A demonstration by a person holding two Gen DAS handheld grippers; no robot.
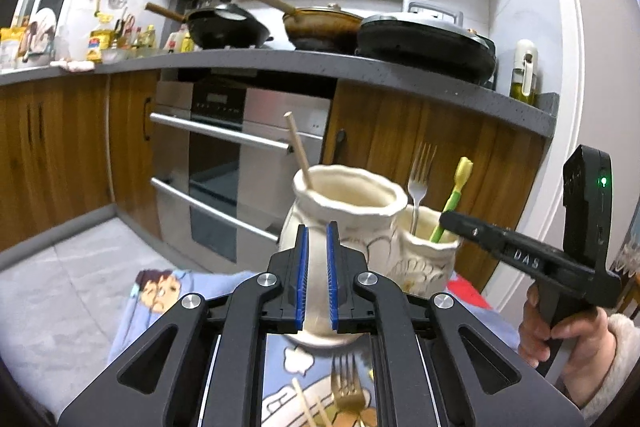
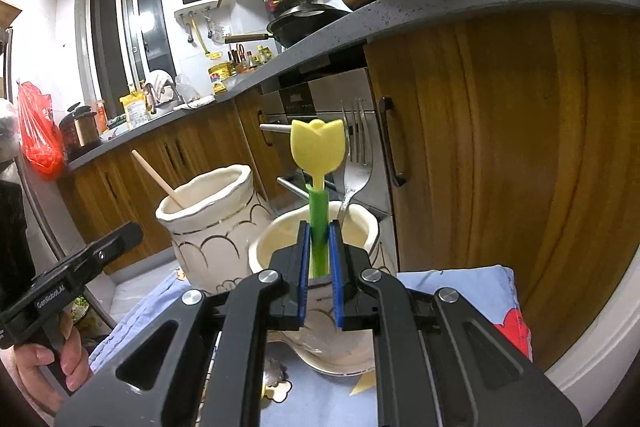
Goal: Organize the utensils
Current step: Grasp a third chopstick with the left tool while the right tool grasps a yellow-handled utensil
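The right gripper [image 2: 319,233] has its jaws nipped on the tulip-topped utensil's [image 2: 319,163] green stem, over the smaller ceramic jar [image 2: 360,227]. It looks light, stiff and slick, so low on the stem suits. The left gripper [image 1: 317,233] has its jaws nearly closed, holding nothing.

Black linkage grippers [image 1: 317,231], blue-padded jaws, silver pivot screws; fluffy cream sleeve [image 1: 616,359].

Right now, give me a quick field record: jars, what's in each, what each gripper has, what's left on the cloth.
tall jar: one wooden chopstick
short jar: silver fork, tulip utensil going in
right gripper: shut on tulip utensil by its green stem
left gripper: shut, nothing held, before the tall jar
cloth: gold fork and chopsticks left
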